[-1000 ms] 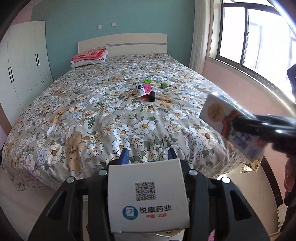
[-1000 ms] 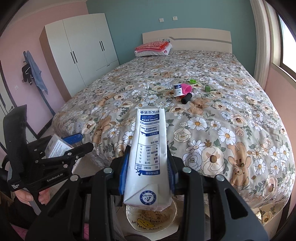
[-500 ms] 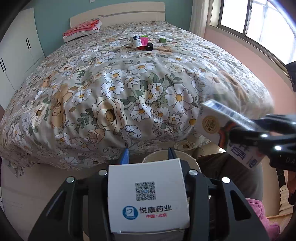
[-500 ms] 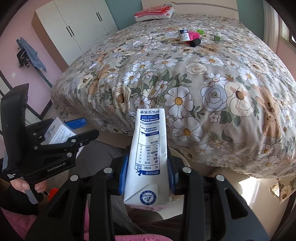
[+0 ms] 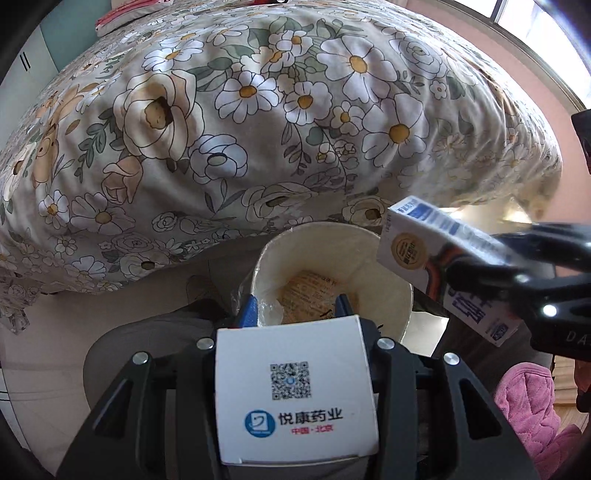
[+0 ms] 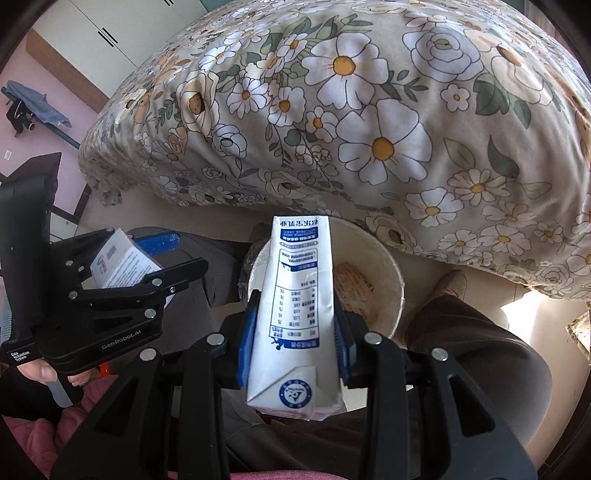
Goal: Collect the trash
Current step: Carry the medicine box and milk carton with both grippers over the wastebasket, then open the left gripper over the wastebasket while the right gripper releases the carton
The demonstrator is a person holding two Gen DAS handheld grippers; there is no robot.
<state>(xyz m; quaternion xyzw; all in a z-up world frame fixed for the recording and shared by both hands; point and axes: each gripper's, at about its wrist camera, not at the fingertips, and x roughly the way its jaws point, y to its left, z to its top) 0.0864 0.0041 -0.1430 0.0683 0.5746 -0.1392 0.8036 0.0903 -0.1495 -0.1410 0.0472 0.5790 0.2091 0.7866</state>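
My left gripper (image 5: 295,308) is shut on a white medicine box (image 5: 295,391) with a QR code, held just over the near rim of a white paper bucket (image 5: 400,295) on the floor. My right gripper (image 6: 295,314) is shut on a white and blue milk carton (image 6: 297,306), held over the same bucket (image 6: 391,273). The carton also shows at the right of the left wrist view (image 5: 417,243). The left gripper and its box show at the left of the right wrist view (image 6: 122,258). Paper scraps lie in the bucket's bottom.
The bed with its floral cover (image 5: 258,110) hangs down right behind the bucket. The person's legs in dark trousers (image 6: 469,339) and a slipper (image 6: 452,280) flank the bucket. A pink cloth (image 5: 532,413) lies at the lower right. A white wardrobe (image 6: 122,26) stands far left.
Both grippers have tilted down from the bed top toward the floor and moved in over the paper bucket. Each still holds its item.
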